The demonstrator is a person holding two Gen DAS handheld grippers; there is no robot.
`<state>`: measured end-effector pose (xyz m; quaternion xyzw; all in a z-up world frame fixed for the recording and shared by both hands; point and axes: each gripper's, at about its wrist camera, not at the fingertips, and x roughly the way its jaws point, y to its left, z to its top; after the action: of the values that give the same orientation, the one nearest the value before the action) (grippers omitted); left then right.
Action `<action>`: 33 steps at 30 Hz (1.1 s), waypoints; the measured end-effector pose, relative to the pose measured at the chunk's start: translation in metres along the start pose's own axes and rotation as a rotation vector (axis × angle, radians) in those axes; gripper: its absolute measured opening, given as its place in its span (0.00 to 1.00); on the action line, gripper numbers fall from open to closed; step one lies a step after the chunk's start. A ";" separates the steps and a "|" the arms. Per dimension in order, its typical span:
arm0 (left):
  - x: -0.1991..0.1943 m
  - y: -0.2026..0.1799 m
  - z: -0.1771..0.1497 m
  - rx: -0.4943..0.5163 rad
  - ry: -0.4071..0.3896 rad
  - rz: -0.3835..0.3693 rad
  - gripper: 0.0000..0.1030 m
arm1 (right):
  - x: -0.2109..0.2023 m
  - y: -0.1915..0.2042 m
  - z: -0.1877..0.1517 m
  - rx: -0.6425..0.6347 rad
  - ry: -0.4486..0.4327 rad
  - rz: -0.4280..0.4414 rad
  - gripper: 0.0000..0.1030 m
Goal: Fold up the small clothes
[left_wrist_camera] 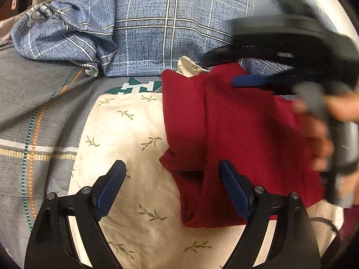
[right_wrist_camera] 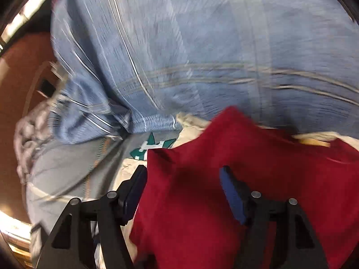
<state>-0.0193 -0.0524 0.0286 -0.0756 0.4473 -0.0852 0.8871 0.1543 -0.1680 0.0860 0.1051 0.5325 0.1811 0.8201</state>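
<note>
The red garment lay part-folded on the cream cloth, at three o'clock of centre, while the left gripper hovered open and the blurred right gripper, seemingly empty, stood open above it.

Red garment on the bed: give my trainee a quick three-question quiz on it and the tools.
1. True or false: the left tool is shut on the red garment.
2. What does the red garment lie on? A) the cream leaf-print cloth B) a bare wooden floor C) a metal tray
3. Fill in: in the left wrist view, the right tool, blurred, sits above the garment's ____ edge.

Key:
1. False: its jaws stand wide, with no cloth pinched.
2. A
3. Far. The blue plaid bedding lies behind it.
</note>
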 end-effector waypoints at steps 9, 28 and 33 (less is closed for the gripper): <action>-0.011 0.009 0.003 -0.025 -0.013 -0.028 0.83 | 0.020 -0.003 0.007 -0.073 -0.002 -0.176 0.07; -0.019 0.012 0.007 -0.034 -0.065 -0.042 0.83 | -0.017 -0.005 -0.006 -0.095 -0.096 0.024 0.30; -0.005 0.003 0.001 0.020 -0.018 0.000 0.83 | 0.015 0.010 -0.019 -0.162 -0.070 -0.088 0.27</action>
<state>-0.0215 -0.0479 0.0326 -0.0675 0.4384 -0.0892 0.8918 0.1410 -0.1534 0.0689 0.0212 0.4915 0.1835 0.8511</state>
